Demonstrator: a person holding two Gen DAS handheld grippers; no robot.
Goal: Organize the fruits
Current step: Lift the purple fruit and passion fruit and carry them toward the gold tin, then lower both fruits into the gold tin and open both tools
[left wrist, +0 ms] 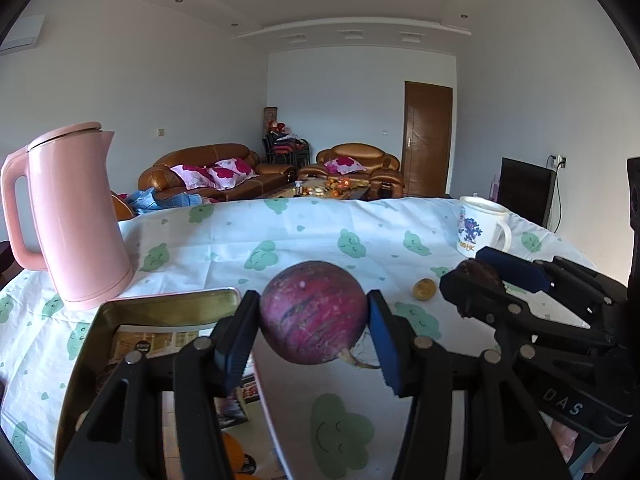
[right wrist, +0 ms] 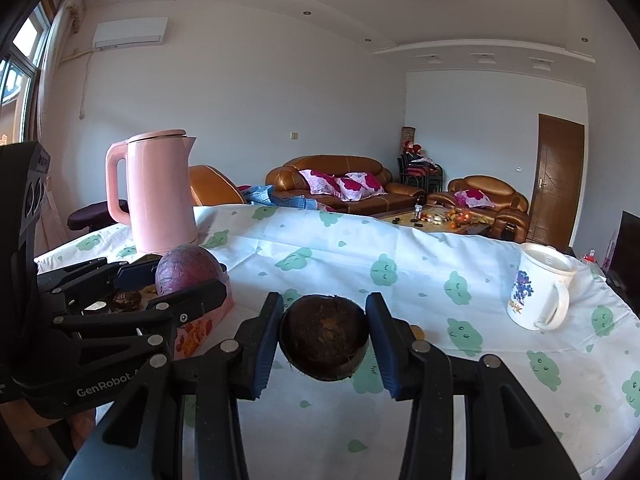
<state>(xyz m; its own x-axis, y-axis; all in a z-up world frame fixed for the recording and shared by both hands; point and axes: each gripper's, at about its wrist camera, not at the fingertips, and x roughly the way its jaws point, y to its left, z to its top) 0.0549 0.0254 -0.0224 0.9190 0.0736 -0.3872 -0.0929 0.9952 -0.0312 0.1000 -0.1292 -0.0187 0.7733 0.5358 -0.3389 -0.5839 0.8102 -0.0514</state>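
Note:
My left gripper [left wrist: 314, 308] is shut on a round purple-red fruit [left wrist: 314, 314] with a small root, held above the right edge of an open gold-lined tin box [left wrist: 160, 308]. In the right wrist view that fruit [right wrist: 186, 270] hangs over the tin [right wrist: 208, 316], which holds some dark pieces. My right gripper [right wrist: 324, 312] is shut on a dark brown round fruit [right wrist: 324, 338], held over the tablecloth just right of the tin. The left wrist view shows the right gripper [left wrist: 470, 268] close by on the right. A small yellow fruit [left wrist: 424, 289] lies on the cloth between the two.
A pink kettle [left wrist: 76, 216] stands at the table's back left, behind the tin. A white printed mug [right wrist: 540, 286] stands at the right. The table wears a white cloth with green clouds [right wrist: 400, 264]. Sofas and a low table lie beyond.

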